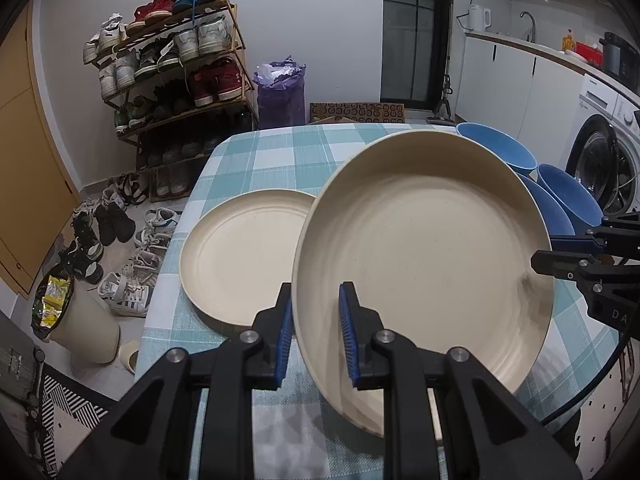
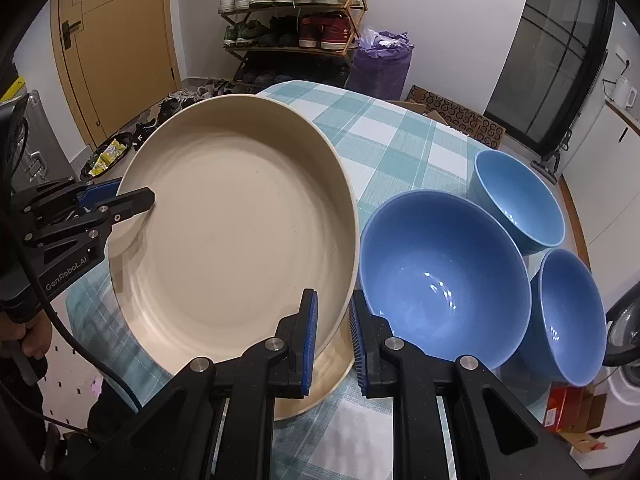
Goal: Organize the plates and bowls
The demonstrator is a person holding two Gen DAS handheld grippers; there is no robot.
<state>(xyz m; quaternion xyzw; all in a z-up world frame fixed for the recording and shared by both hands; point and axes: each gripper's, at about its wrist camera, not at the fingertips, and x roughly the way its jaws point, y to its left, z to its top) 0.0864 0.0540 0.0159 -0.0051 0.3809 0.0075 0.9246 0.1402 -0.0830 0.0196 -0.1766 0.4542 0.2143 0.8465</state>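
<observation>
Both grippers tilted down, clamping cream plate (image 1: 424, 240) rim.

White lettering reading "GenRobot.AI" runs along the black body of the left tool (image 2: 138, 200), seen from the right wrist camera. In the left wrist view the right tool (image 1: 560, 256) shows only the letters "DA" on its black body at the picture's right edge, the rest being cut off. A small logo on the washing machine (image 1: 600, 120) is too blurred to read.
</observation>
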